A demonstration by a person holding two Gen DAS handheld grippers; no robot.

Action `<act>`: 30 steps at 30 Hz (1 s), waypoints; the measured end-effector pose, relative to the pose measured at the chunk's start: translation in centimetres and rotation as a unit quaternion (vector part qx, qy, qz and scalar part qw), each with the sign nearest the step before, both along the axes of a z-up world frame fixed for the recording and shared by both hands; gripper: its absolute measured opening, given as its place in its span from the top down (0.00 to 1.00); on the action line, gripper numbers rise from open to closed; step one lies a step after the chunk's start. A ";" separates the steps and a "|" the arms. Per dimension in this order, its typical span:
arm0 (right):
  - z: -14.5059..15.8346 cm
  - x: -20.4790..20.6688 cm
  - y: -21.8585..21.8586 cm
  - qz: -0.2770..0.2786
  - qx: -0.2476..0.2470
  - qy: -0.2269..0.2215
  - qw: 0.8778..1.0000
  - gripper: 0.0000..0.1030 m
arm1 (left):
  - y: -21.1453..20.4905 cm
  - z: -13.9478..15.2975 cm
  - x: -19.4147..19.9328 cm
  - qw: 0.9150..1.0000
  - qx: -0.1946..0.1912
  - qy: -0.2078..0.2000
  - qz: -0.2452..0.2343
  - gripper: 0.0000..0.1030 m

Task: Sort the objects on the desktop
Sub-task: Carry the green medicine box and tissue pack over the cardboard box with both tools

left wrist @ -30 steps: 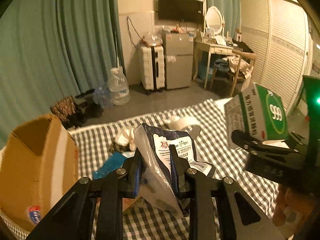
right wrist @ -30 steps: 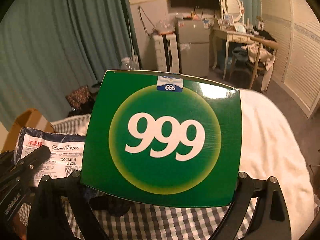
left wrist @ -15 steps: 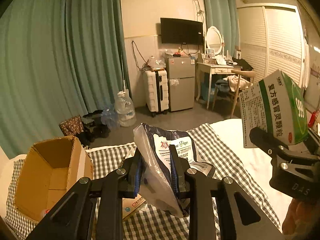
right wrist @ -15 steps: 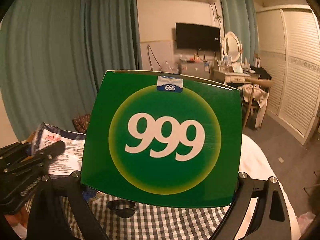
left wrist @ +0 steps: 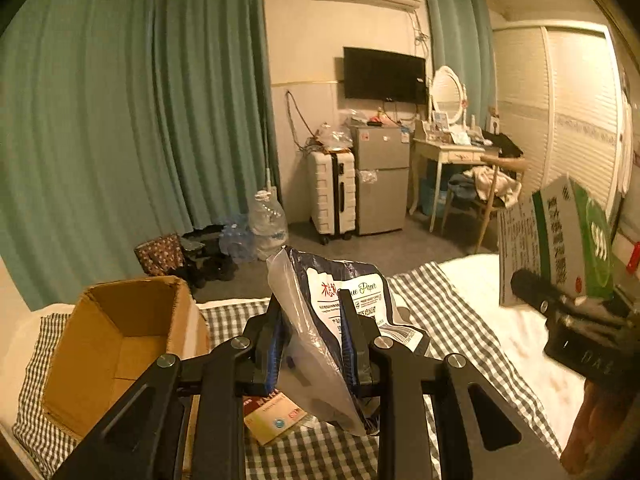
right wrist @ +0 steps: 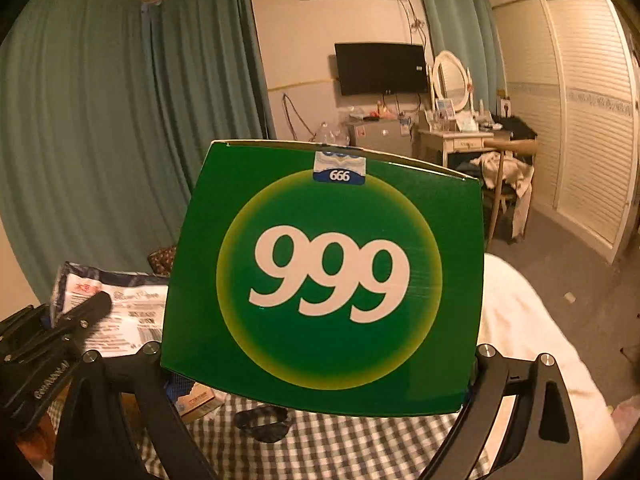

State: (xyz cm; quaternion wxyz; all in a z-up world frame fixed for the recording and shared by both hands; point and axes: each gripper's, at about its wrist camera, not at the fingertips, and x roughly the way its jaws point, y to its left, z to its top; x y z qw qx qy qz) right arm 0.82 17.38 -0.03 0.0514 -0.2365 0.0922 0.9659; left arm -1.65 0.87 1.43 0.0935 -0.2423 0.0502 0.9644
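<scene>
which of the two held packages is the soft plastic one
The blue-and-white plastic tissue paper pack, pinched in the left gripper; it is crinkled and sagging. The other, in the right gripper, is a rigid green cardboard box marked 999.

A white suitcase (left wrist: 333,196) stands beside a small fridge (left wrist: 380,180).

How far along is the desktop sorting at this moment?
Done: nothing visibly sorted; the open brown cardboard box looks empty. In hand: the left gripper clamps a blue-and-white plastic tissue pack, and the right gripper holds a green 999 carton. Left: a small printed box on the checked cloth.
</scene>
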 end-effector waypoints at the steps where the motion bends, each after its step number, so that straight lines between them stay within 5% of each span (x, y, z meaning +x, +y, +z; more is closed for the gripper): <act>1: 0.1 0.0 -0.4 0.002 0.003 -0.001 1.000 0.08 | -0.4 0.2 0.0 1.000 0.004 0.001 0.002 0.76; 16: 1.3 -0.3 -6.7 0.049 0.004 0.023 0.999 0.08 | -7.9 0.5 -0.4 0.998 -0.003 0.013 0.065 0.76; 30: 1.3 -1.3 -12.5 0.119 0.009 0.026 0.993 0.08 | -18.2 -0.3 -0.7 0.987 0.013 0.004 0.163 0.76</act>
